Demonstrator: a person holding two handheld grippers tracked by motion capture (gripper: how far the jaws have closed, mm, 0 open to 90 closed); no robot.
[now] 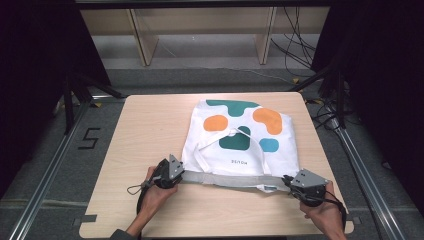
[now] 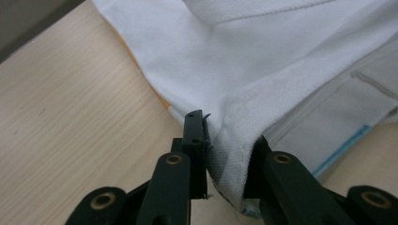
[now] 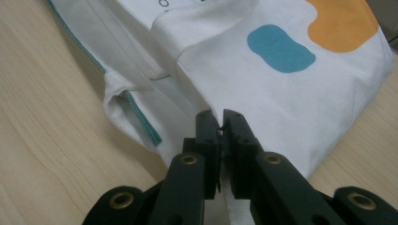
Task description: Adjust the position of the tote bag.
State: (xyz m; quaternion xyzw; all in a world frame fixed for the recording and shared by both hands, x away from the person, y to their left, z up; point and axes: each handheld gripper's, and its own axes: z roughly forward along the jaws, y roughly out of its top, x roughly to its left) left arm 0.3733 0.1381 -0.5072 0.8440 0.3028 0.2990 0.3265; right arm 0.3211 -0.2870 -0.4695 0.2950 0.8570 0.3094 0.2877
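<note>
Bag (image 1: 240, 150) hem between both hand-held grippers

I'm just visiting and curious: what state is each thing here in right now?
Tote bag: lying flat on the table, near open edge stretched between the grippers.
Left gripper: shut on the bag's near left corner.
Right gripper: shut on the near right corner.

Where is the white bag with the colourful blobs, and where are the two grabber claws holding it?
white bag (image 1: 240, 131): high view, on its printed front.
left gripper (image 1: 178, 172): high view, at the jaw tips on the bag's near left corner.
right gripper (image 1: 287, 180): high view, at the jaw tips on the near right corner.
</note>
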